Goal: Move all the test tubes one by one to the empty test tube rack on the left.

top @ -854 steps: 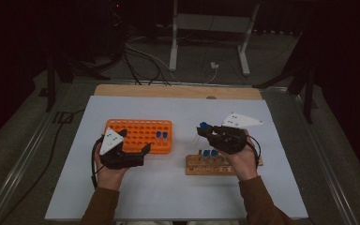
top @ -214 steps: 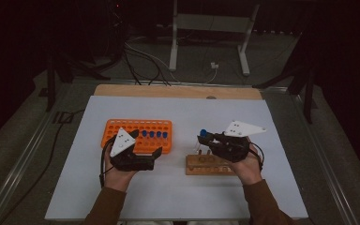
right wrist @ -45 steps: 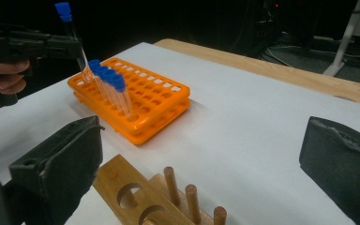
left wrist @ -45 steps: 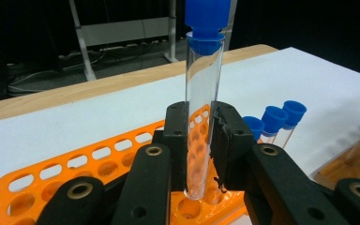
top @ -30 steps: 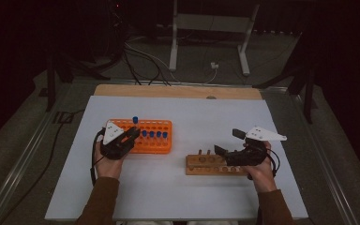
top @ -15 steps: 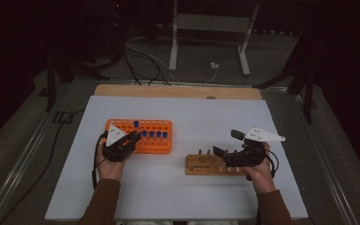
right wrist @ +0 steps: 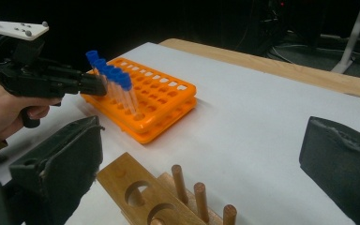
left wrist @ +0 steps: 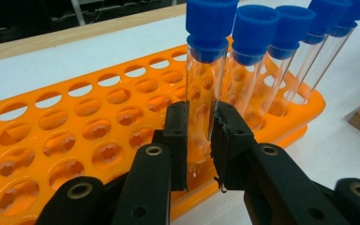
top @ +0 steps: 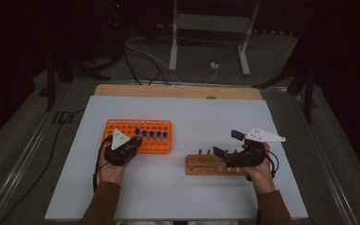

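While a person works at a white tabletop [top: 183,117], the left tool [left wrist: 199,136] pinches a clear test tube with a blue cap [left wrist: 205,70], its two black jaws pressed against the glass on either side. The tube stands upright in an orange rack [left wrist: 70,126] at the centre of the left gripper view, first in a row of blue-capped tubes [left wrist: 281,51] that runs toward the upper right of the frame, each beside the next. Seen from the high view, the left tool [top: 133,143] sits at the left end of that row, over the near edge of the orange rack [top: 154,143], which lies left of centre on the tabletop.

At lower right in the high view, the right tool [top: 227,145] hovers with its jaws spread wide and nothing between them, over the right half of a wooden rack [top: 204,165] that lies just right of centre. In the right gripper view, the two dark jaws stand far apart at the lower left and right edges, with the wooden rack [right wrist: 140,192] and its upright pegs [right wrist: 201,197] at bottom centre. Beyond them, at upper left of that frame, the left tool [right wrist: 96,86] meets the tube row at the orange rack [right wrist: 154,105]. Cables [top: 145,61] and a metal stand [top: 211,33] lie on the floor behind the tabletop.
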A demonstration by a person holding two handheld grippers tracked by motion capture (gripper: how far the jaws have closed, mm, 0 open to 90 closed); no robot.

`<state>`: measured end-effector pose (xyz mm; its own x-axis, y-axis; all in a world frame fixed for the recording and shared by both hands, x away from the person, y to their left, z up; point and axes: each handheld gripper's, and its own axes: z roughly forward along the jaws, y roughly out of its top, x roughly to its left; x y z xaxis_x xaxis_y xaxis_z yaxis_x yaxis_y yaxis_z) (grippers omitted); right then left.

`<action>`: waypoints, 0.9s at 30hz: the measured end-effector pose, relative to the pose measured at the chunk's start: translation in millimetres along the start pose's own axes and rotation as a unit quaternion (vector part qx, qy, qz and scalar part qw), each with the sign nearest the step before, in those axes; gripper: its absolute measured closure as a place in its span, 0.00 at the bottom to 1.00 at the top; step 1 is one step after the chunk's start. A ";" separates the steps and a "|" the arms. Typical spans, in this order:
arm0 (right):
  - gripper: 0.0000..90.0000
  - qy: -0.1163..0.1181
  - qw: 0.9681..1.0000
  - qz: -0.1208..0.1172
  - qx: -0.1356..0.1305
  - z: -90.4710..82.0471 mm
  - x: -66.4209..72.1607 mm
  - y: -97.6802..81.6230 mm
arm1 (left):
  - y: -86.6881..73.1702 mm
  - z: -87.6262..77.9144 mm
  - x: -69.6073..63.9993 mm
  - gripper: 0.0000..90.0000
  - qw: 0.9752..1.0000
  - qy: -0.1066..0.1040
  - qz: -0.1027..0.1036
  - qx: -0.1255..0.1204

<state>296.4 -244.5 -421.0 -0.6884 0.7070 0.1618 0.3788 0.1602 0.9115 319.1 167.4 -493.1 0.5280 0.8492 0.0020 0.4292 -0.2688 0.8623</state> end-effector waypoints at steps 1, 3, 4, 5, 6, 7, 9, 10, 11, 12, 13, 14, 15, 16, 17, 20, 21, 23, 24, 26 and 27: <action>0.00 0.000 1.000 0.000 0.000 0.1 0.2 0.0 | -0.4 0.2 -0.3 0.87 1.000 0.000 0.001 0.001; 0.00 0.001 1.000 -0.001 0.000 0.5 0.6 -0.1 | -1.1 0.9 -1.1 0.87 1.000 0.001 0.005 0.006; 0.00 0.001 1.000 -0.001 0.001 0.8 0.8 -0.2 | -1.5 1.5 -1.3 0.87 1.000 0.001 0.007 0.009; 0.00 0.001 1.000 -0.001 0.001 1.0 0.8 -0.2 | -2.1 2.2 -2.0 0.86 1.000 0.002 0.008 0.012; 0.00 0.001 1.000 -0.001 0.001 1.2 0.9 -0.3 | -2.9 3.2 -2.4 0.87 1.000 0.002 0.011 0.017; 0.00 0.001 1.000 -0.001 0.001 1.2 1.0 -0.3 | -3.5 3.1 -2.3 0.87 1.000 0.002 0.010 0.015; 0.00 0.001 1.000 -0.001 0.001 1.3 0.9 -0.3 | -3.5 3.1 -1.9 0.87 1.000 0.001 0.008 0.015; 0.00 0.001 1.000 0.000 0.001 1.4 0.8 -0.4 | -3.5 3.0 -1.9 0.86 1.000 0.001 0.008 0.015; 0.00 0.001 1.000 0.000 0.001 1.4 0.8 -0.5 | -3.5 3.0 -1.9 0.87 1.000 0.001 0.007 0.016; 0.00 0.002 1.000 0.000 0.001 1.5 0.8 -0.5 | -3.5 3.0 -1.7 0.86 1.000 0.001 0.005 0.016; 0.00 0.002 1.000 0.000 0.001 1.5 0.9 -0.5 | -3.5 3.0 -1.4 0.86 1.000 0.000 0.003 0.016; 0.00 0.002 1.000 -0.001 0.001 1.5 0.9 -0.5 | -3.6 3.0 -1.1 0.86 1.000 -0.001 0.002 0.016; 0.00 0.002 1.000 -0.001 0.001 1.6 1.0 -0.5 | -3.6 3.0 -1.0 0.86 1.000 -0.002 0.001 0.017; 0.00 0.003 1.000 -0.001 0.001 1.7 1.1 -0.5 | -3.5 3.0 -1.1 0.86 1.000 -0.001 -0.001 0.017; 0.00 0.002 1.000 -0.001 0.001 1.7 1.1 -0.6 | -3.3 2.8 -1.2 0.86 1.000 -0.001 0.000 0.017; 0.00 0.002 1.000 0.000 0.002 1.4 0.5 -0.7 | -3.4 2.3 -0.1 0.86 1.000 -0.004 -0.005 0.016; 0.00 0.002 1.000 0.001 0.001 1.3 0.1 -0.8 | -3.6 2.0 0.7 0.85 1.000 -0.007 -0.008 0.015; 0.00 0.001 1.000 0.001 0.001 0.8 -0.5 -1.0 | -3.7 0.4 2.1 0.79 1.000 -0.013 -0.016 0.012; 0.00 0.001 1.000 0.002 0.001 0.5 -0.7 -1.1 | -3.3 -0.9 2.6 0.77 1.000 -0.016 -0.022 0.007; 0.00 0.000 1.000 0.002 0.000 -0.4 -1.4 -1.2 | -1.7 -5.1 3.0 0.72 1.000 -0.015 -0.025 -0.001; 0.00 0.000 1.000 0.001 0.000 -1.0 -1.7 -1.3 | -0.8 -7.7 3.2 0.70 1.000 -0.011 -0.025 -0.004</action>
<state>296.5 -246.5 -422.1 -0.6870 0.7080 0.1634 0.3803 0.1588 0.9111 314.8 173.9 -489.9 0.5218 0.8514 -0.0526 0.4504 -0.2226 0.8647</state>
